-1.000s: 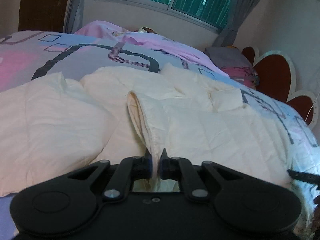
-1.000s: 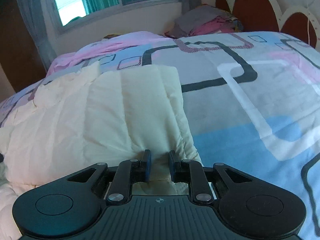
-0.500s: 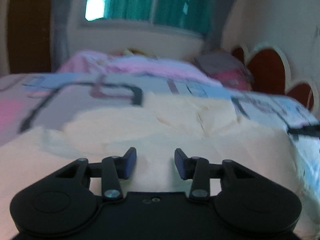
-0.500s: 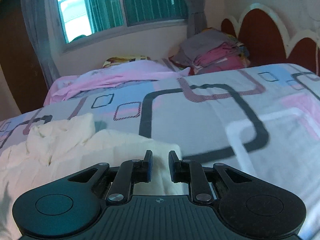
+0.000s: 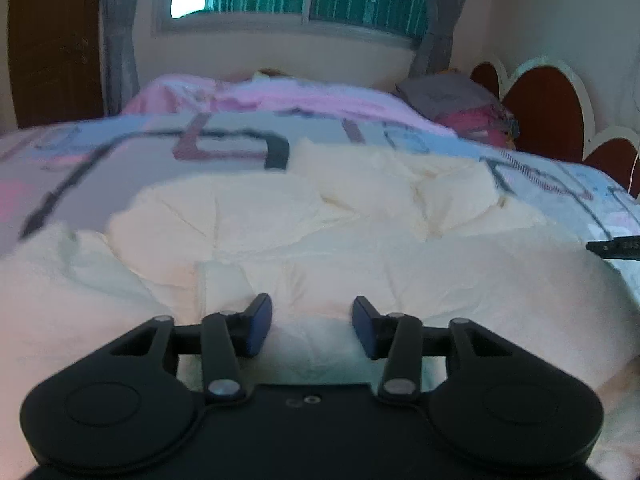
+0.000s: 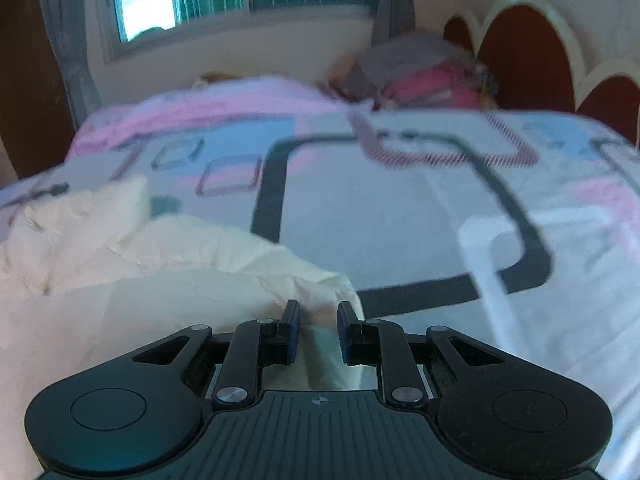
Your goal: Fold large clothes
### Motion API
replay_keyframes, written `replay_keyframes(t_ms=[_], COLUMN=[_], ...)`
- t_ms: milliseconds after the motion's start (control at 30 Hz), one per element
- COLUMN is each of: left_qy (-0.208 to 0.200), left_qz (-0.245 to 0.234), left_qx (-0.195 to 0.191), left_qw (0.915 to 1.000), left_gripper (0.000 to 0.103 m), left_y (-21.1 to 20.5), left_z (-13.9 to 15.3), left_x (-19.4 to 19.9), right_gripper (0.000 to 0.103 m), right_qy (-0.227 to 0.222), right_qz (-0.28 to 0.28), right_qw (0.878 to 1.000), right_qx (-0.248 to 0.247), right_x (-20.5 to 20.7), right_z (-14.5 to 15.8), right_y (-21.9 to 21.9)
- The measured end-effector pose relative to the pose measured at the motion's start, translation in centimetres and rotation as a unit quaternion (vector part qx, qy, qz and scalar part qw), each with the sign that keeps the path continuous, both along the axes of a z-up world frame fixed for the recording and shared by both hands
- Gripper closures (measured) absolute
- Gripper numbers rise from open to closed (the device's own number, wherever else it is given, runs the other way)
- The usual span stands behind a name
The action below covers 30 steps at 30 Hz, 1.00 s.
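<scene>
Cream quilted garment (image 5: 340, 240) is lying rumpled across the patterned bedsheet (image 6: 400, 220) — you're holding your left gripper (image 5: 312, 322) over its near edge, jaws spread wide and gripping nothing. Your right gripper (image 6: 318, 330) is hovering at the garment's right corner — jaws slightly apart, cloth showing in the gap, not pinched.

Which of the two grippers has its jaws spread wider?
The left gripper: its jaws stand wide apart above the cream quilted garment. The right gripper shows a narrower gap.
</scene>
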<state>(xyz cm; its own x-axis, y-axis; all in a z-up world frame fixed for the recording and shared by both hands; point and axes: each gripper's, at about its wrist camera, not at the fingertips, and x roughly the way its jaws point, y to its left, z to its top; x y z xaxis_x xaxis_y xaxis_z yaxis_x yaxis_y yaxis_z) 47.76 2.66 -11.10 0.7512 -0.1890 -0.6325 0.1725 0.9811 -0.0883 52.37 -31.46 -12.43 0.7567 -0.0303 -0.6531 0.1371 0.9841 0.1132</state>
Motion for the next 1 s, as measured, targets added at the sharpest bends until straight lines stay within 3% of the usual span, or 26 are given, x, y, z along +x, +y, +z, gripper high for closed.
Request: replay_keyframes(t_ms=[100,233,400,500,667,700,733,767,800,900,1000], left_qy=[-0.019,-0.015,0.02,0.016,0.001,-0.003,-0.006,-0.01,-0.009,-0.001,0.004], left_qz=[0.005,0.002,0.003,0.0,0.013,0.02,0.027,0.038,0.053,0.116,0.191], left_qx=[-0.02,-0.029,-0.004,0.012,-0.018,-0.015,-0.016,-0.02,-0.027,-0.048,-0.062], left_qw=[0.9996,0.9995,0.9998,0.9998,0.9998,0.9997,0.9995,0.999,0.9982,0.992,0.9796], left_gripper=[0.055,0.055,0.055,0.054,0.038,0.036,0.035,0.035,0.036,0.041,0.046], left_y=[0.5,-0.1,-0.6,-0.9,0.7,1.2,1.9,3.0,4.3,8.9,14.3], left_z=[1.4,1.4,-1.3,-1.6,-0.1,0.3,0.6,0.8,1.0,1.3,1.2], left_x=[-3.5,-6.8,-5.6,-5.4,-7.8,-8.5,-9.3,-10.1,-10.8,-12.8,-14.8], right_gripper=[0.084,0.084,0.084,0.084,0.084,0.079,0.052,0.036,0.026,0.026,0.026], right_qy=[-0.019,-0.007,0.047,0.047,0.023,0.021,0.019,0.012,0.002,-0.002,-0.001], right_qz=[0.01,0.014,0.019,0.016,0.016,0.018,0.017,0.013,0.015,0.022,0.015], right_qw=[1.0,1.0,0.999,0.999,1.0,1.0,1.0,1.0,1.0,1.0,1.0], right_qx=[0.01,0.026,0.014,0.008,0.012,0.013,0.014,0.011,0.007,0.004,0.013], right_x=[-4.3,-8.6,-8.5,-8.5,-10.8,-11.2,-11.7,-12.2,-12.8,-13.8,-14.0], right_z=[1.7,1.8,-1.2,-1.0,1.0,1.3,1.5,1.8,2.1,2.4,2.4], right_y=[0.7,1.7,3.1,3.4,3.6,3.6,3.6,3.7,3.9,4.4,4.6])
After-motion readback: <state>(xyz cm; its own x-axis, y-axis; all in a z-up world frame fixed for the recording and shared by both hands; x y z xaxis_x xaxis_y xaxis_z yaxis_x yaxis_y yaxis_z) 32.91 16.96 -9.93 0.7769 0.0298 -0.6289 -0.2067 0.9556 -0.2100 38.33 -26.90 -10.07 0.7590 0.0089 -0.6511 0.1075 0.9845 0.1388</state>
